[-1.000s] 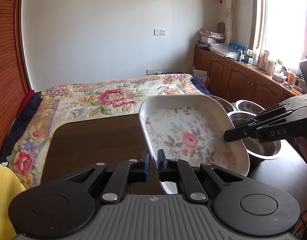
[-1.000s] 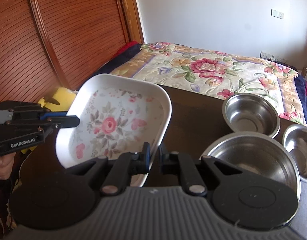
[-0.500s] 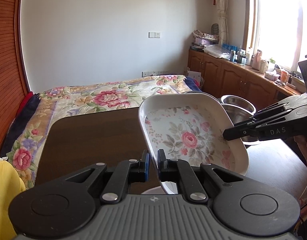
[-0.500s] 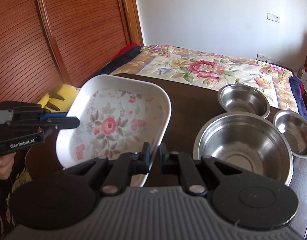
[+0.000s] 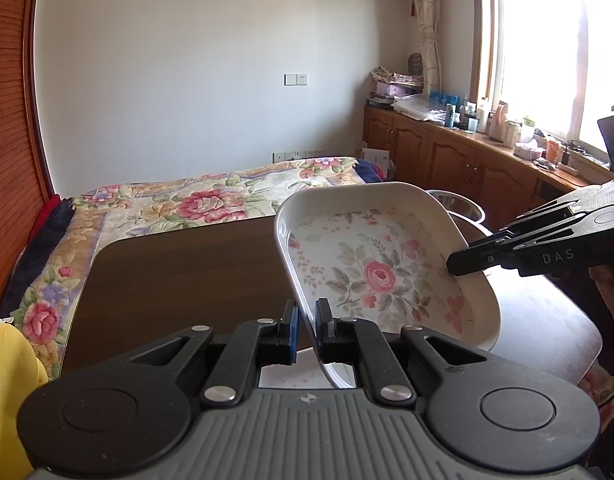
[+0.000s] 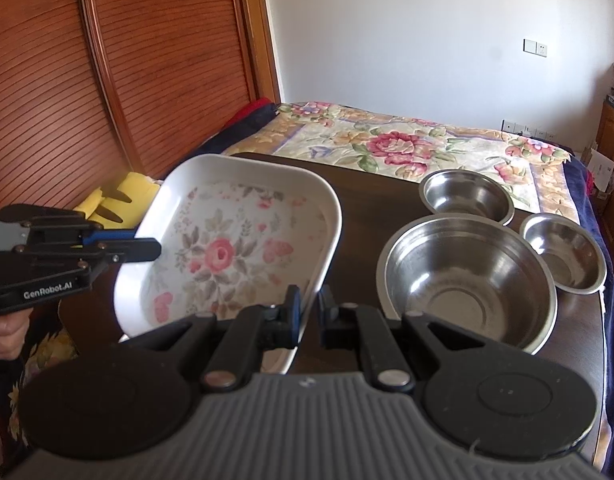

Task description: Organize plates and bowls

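A white rectangular plate (image 5: 379, 276) with a rose pattern hangs tilted above the dark wooden table (image 5: 179, 280). My left gripper (image 5: 307, 320) is shut on its near rim. My right gripper (image 6: 307, 308) is shut on the opposite rim of the plate (image 6: 227, 248). Each gripper shows in the other's view, the right gripper (image 5: 459, 264) at right and the left gripper (image 6: 147, 250) at left. Three steel bowls stand on the table to the right: a large bowl (image 6: 467, 280), a medium bowl (image 6: 467, 196) and a small bowl (image 6: 563, 252).
A bed with a floral cover (image 5: 211, 200) lies past the table's far edge. Slatted wooden doors (image 6: 107, 80) rise on the left, with a yellow object (image 6: 123, 196) below them. A cluttered wooden cabinet (image 5: 467, 160) runs under the window. A person's hand (image 6: 3, 336) grips the left handle.
Both grippers have raised the plate higher over the table, still shut on it. The bowls have not moved on the table and now sit farther from the right wrist camera.
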A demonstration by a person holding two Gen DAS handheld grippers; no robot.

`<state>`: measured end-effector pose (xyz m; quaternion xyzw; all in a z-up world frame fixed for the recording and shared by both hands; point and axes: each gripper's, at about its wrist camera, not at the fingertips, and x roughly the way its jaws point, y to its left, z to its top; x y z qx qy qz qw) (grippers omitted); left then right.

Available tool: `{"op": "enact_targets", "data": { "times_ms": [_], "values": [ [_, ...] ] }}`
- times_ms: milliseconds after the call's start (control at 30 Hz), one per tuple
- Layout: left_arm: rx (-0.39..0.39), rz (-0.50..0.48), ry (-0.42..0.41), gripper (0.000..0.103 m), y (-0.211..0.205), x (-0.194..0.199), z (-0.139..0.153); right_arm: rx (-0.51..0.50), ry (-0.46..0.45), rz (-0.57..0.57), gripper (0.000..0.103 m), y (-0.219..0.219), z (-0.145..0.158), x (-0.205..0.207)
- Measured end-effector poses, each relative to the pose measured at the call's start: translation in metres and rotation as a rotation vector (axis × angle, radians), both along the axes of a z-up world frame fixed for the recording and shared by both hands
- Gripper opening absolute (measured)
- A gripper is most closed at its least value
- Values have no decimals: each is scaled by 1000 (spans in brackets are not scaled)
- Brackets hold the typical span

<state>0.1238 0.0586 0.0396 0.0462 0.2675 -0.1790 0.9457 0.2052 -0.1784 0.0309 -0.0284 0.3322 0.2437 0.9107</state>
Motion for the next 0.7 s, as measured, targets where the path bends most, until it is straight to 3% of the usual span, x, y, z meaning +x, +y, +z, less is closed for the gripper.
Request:
{"op": "enact_targets", "data": {
  "times_ms": [700],
  "values": [
    [2, 43, 7, 9, 13, -34, -9, 7, -14, 31, 11, 12, -6, -20]
  ]
}}
